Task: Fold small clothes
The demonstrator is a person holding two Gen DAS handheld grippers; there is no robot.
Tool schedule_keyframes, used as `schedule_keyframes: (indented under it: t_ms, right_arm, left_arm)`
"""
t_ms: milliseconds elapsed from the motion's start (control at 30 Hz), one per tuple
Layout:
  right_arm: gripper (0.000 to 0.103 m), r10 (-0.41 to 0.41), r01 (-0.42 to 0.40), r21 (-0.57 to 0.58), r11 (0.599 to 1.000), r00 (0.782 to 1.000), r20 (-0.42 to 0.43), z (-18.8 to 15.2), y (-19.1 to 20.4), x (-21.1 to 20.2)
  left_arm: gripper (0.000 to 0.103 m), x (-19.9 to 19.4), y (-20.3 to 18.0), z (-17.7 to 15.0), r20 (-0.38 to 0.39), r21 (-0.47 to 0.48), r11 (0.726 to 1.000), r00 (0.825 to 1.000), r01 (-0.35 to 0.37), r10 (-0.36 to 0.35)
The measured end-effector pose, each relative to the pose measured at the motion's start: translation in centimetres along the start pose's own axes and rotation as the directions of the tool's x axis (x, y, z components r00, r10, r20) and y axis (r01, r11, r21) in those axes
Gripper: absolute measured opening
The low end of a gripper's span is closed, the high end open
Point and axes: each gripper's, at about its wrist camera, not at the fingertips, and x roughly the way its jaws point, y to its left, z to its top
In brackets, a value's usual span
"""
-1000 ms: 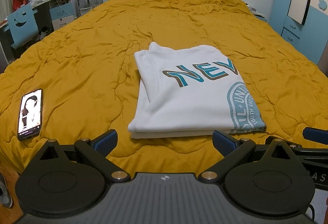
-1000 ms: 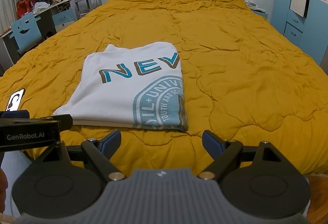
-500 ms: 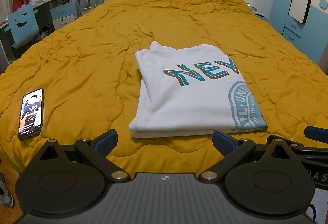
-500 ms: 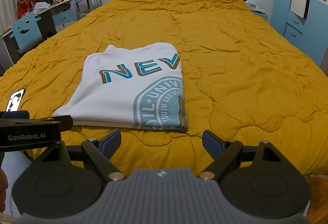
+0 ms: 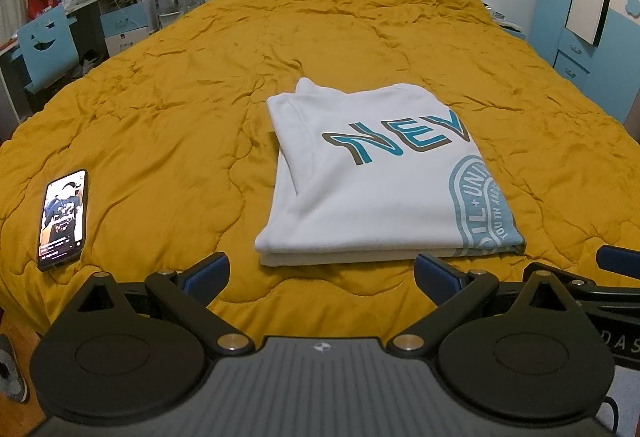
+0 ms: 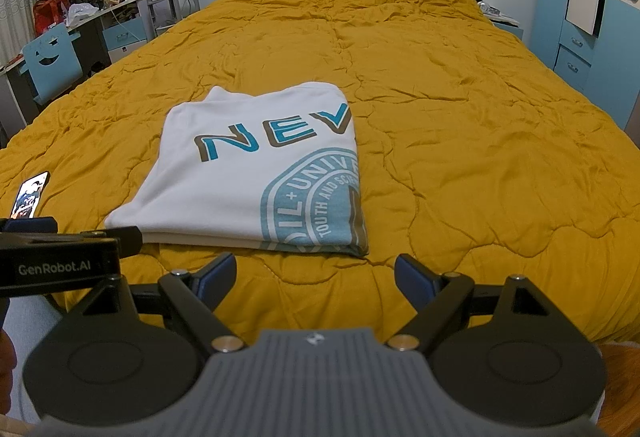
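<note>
Nothing of weight has shifted since the earlier frames: the white T-shirt [image 5: 372, 181] lies in the same spot on the bed [image 5: 168, 109], and only the picture on the phone [image 5: 62, 215] screen has changed. Both claws hang back at the near edge of the mattress, short of the cloth. The left claw [image 5: 322, 273] stands wide and empty, and the right claw [image 6: 316, 273] is likewise wide with nothing between its blue pads. The shirt sits as a neat rectangle of several layers, its folded edge facing the claws, which suggests the folding is finished or nearly so and the person has drawn back to leave it undisturbed. The phone rests well apart to the left, likely kept clear of the work. Printed across the shirt are the large letters "NEV", cut off by the fold, above a round teal seal reading in part "UNIVE" and "OUTH AND SCIE". The left claw's body, seen from the right wrist, bears "GenRobot.AI".
</note>
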Motion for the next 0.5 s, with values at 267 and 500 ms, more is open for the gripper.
schedule_keyframes:
  t_ms: [267,500]
  right_arm:
    - [0.082,0.0,0.0,0.0,1.0,1.0,0.0,0.01,0.01,-0.01]
    - [0.082,0.0,0.0,0.0,1.0,1.0,0.0,0.0,0.0,-0.01]
  left_arm:
    - [0.103,0.0,-0.03,0.03,-0.001,0.001,1.0,1.0,0.0,0.0]
    - [0.103,0.0,0.02,0.02,-0.001,0.001,1.0,1.0,0.0,0.0]
